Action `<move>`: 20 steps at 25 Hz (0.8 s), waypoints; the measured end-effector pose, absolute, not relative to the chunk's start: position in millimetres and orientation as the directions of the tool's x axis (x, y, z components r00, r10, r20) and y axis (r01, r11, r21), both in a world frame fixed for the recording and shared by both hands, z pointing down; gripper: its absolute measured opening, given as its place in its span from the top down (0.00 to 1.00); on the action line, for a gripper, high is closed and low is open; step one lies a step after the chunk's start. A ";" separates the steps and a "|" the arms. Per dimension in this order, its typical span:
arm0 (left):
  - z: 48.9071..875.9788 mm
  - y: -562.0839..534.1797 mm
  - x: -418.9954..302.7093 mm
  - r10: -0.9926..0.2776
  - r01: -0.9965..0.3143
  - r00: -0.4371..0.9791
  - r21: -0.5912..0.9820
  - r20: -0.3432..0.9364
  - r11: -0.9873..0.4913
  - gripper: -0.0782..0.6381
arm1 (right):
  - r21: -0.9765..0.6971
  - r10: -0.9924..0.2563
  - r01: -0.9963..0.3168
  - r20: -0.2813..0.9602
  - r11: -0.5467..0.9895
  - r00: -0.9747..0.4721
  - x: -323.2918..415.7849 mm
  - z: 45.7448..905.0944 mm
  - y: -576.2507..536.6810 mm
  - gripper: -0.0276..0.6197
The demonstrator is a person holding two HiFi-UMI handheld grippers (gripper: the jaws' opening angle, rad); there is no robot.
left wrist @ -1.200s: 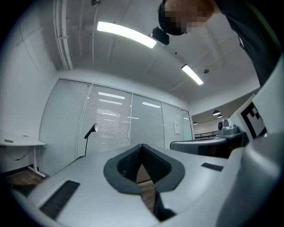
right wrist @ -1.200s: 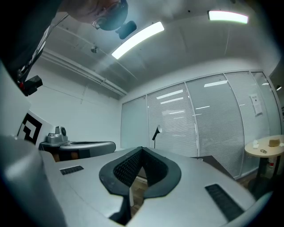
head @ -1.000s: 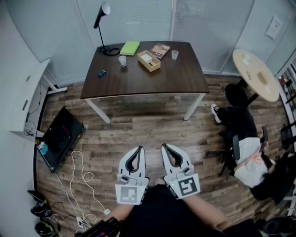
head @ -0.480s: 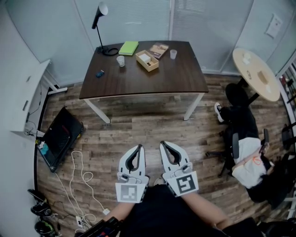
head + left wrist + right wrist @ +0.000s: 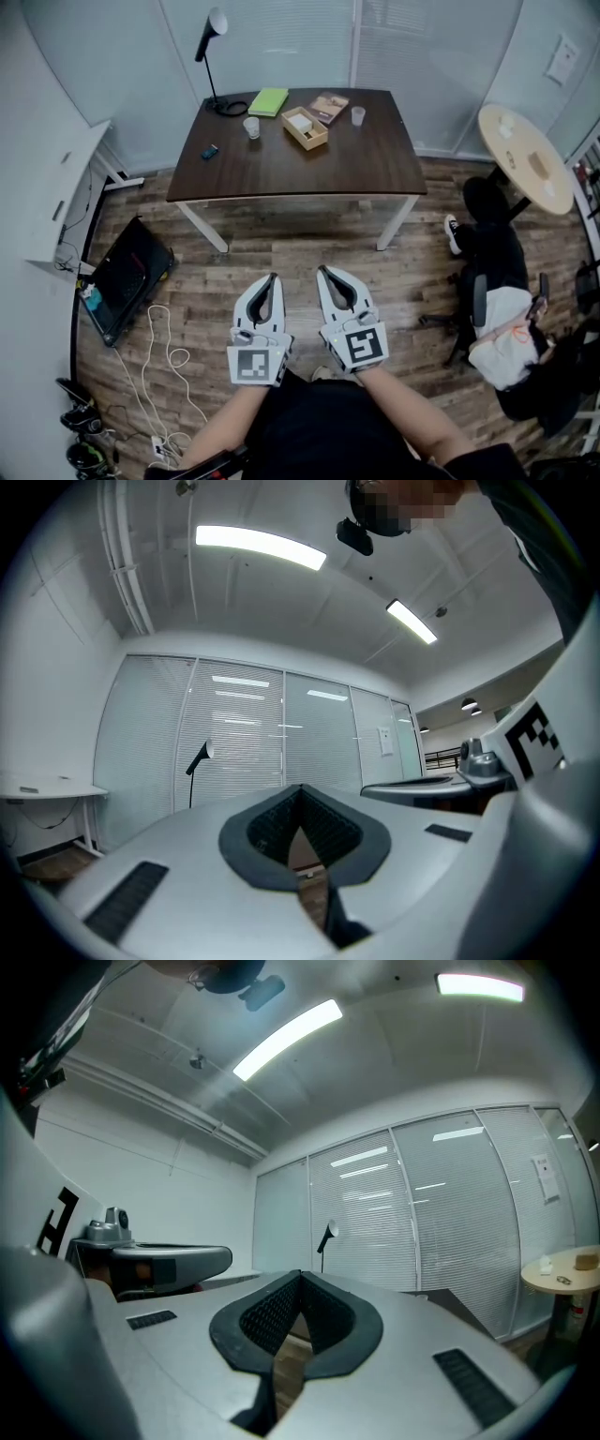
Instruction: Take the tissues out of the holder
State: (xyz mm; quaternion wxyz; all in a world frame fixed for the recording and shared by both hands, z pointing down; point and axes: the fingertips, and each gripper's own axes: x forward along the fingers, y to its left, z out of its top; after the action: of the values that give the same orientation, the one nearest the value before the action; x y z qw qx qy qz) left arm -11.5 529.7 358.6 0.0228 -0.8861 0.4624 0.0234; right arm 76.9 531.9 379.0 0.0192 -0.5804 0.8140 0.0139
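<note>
A wooden tissue holder (image 5: 306, 127) with white tissue (image 5: 299, 119) in it stands on the far half of the dark table (image 5: 309, 169), well ahead of both grippers. My left gripper (image 5: 272, 278) and right gripper (image 5: 323, 272) hang side by side over the wood floor, in front of my body, pointing toward the table. Both are shut, with nothing between the jaws. In the left gripper view the left gripper (image 5: 300, 789) has its dark pads meeting at the tip; the right gripper view shows the same for the right gripper (image 5: 300, 1276). The holder shows in neither gripper view.
On the table are a black lamp (image 5: 212, 37), a green book (image 5: 268, 101), a brown book (image 5: 328, 105), two cups (image 5: 251, 127) (image 5: 357, 114) and a small dark item (image 5: 208, 151). A round table (image 5: 525, 169) and a seated person (image 5: 506, 309) are at right. A black case (image 5: 127, 277) and cables (image 5: 169, 366) lie left.
Both grippers have moved a little forward across the floor toward the table, still shut and side by side. The head view has shifted slightly.
</note>
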 end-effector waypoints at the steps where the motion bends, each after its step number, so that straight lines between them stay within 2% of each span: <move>1: 362.2 526.7 -11.0 -0.820 -0.822 0.569 -0.024 -0.058 -0.569 0.90 | -0.007 -0.946 -0.946 -0.043 0.323 -0.322 79.1 383.0 528.6 0.95; 15: 394.1 450.1 14.6 -0.812 -0.811 0.582 0.041 -0.044 -0.584 0.90 | -0.042 -0.973 -0.973 0.015 0.229 -0.230 127.3 395.2 457.9 0.95; 20: 397.2 388.4 33.7 -0.791 -0.789 0.610 0.049 -0.055 -0.612 0.90 | -0.020 -0.976 -0.976 -0.033 0.217 -0.216 140.1 395.2 396.2 0.95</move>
State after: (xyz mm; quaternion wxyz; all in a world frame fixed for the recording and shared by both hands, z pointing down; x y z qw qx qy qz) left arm 33.7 388.4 397.2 -0.0098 -0.8971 0.4403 0.0356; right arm 140.1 396.2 395.2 0.0190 -0.6258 0.7797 0.0023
